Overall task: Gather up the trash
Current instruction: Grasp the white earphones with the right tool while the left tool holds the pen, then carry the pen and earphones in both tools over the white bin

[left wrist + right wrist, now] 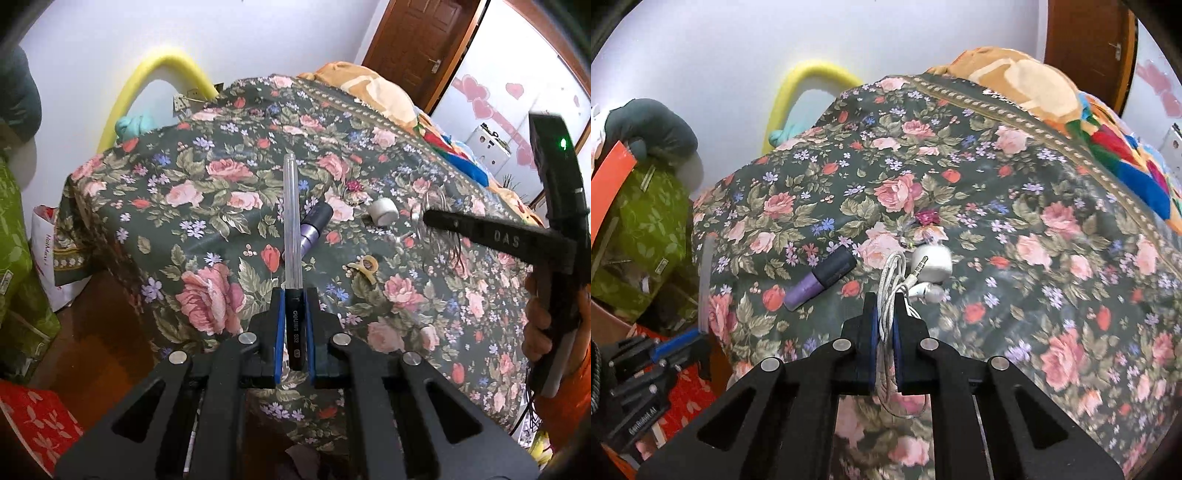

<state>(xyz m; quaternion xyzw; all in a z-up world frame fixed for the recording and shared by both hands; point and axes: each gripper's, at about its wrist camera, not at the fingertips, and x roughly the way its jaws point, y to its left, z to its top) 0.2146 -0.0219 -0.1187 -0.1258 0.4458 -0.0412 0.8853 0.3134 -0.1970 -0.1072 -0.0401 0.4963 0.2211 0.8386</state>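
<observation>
Left gripper (294, 295) pinches pen (293, 236) by butt, barrel jutting ahead; may pivot out. Right gripper (885, 314) clamps earphone cable (892, 280); loose loops below fingers could snag floral cloth (997, 221).

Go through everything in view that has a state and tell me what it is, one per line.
left gripper: shut on the pen
pen: held, pointing away
right gripper: shut on the earphone cable
earphone cable: bunched, held
purple marker: capped, lying on bedspread
hair clip: lying on bedspread
door: closed
</observation>
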